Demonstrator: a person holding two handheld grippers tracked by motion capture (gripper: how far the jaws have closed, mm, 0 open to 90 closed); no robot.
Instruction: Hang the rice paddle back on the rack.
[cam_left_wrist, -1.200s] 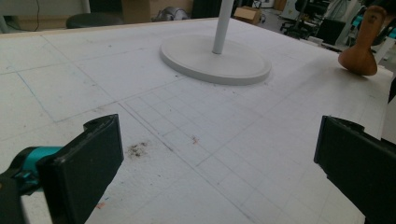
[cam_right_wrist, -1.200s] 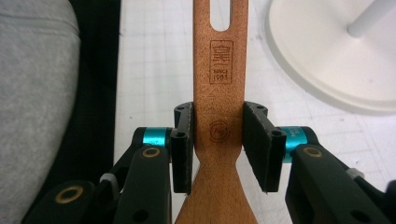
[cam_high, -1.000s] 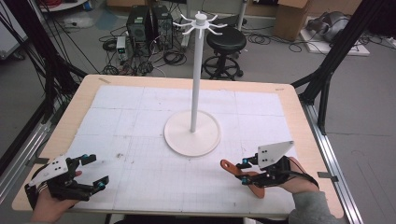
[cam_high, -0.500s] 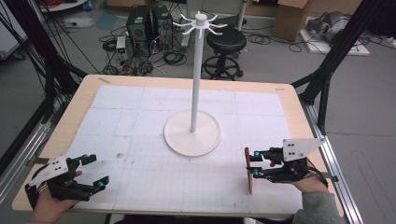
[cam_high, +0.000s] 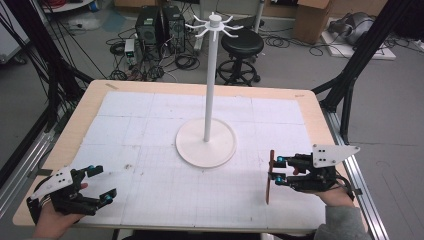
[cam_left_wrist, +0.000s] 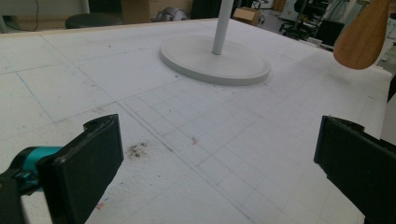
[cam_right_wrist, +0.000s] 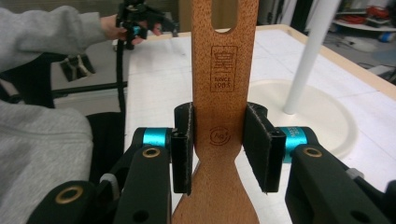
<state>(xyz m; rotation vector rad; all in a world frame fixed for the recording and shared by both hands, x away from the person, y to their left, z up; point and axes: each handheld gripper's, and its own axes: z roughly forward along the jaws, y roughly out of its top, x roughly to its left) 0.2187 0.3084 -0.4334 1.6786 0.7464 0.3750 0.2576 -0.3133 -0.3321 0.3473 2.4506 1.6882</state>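
My right gripper (cam_high: 278, 171) is at the table's right front, shut on a wooden spatula (cam_high: 269, 185) that shows edge-on and upright. In the right gripper view its pads clamp the spatula (cam_right_wrist: 219, 93) at the neck, and the slotted handle end points away from the camera. My left gripper (cam_high: 102, 184) rests at the front left corner, open with nothing between its jaws. The left gripper view has the spatula's blade (cam_left_wrist: 364, 37) at the upper right. A white hook stand (cam_high: 210, 85) rises from a round base (cam_high: 195, 150) at mid-table.
A white gridded mat (cam_high: 150, 125) covers the wooden table (cam_high: 90, 107). A black frame leg (cam_high: 350, 85) stands at the right edge. A stool (cam_high: 242, 47) and computer cases (cam_high: 157, 25) sit on the floor behind the table.
My right gripper has moved to the right and rolled, turning the spatula from a slant to upright and edge-on. The left gripper has stayed put.
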